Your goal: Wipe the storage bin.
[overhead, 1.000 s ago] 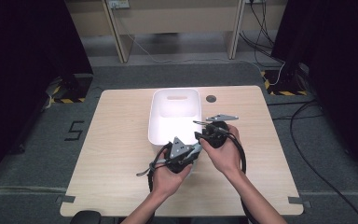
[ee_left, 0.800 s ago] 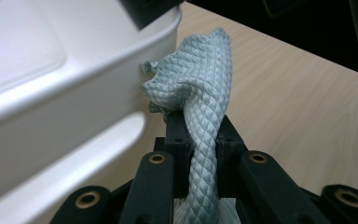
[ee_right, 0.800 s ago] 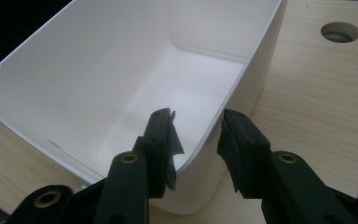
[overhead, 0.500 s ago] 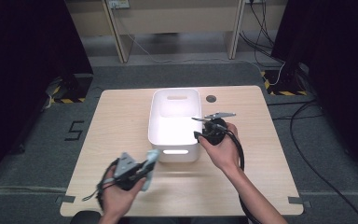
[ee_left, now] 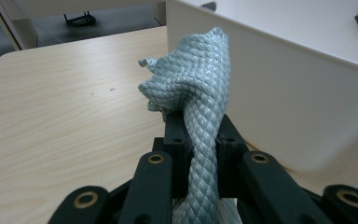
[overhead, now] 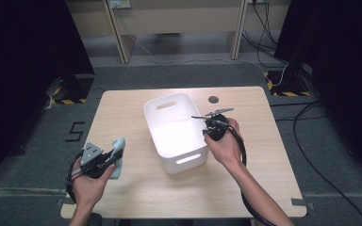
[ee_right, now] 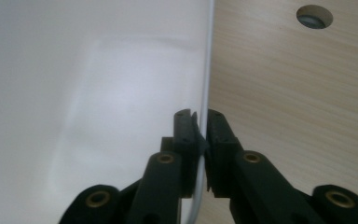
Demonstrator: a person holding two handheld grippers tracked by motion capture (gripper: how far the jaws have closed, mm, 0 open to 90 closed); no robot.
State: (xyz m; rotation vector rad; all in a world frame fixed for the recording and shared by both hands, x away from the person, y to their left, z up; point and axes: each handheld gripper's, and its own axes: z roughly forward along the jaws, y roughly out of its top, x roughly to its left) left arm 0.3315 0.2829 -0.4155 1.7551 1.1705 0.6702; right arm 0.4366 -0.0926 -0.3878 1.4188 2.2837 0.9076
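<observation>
We see the left gripper [overhead: 104, 157] held low over the near left part of the pale wooden table [overhead: 122, 108], its jaws clamped on a pale grey-green woven cloth [ee_left: 193, 93] that stands up between them. The left hand [overhead: 90, 181] wraps the grip from below. The right gripper [ee_right: 199, 133] pinches the right rim of the white rectangular plastic bin [overhead: 176, 136], forearm angled in from the near edge.
</observation>
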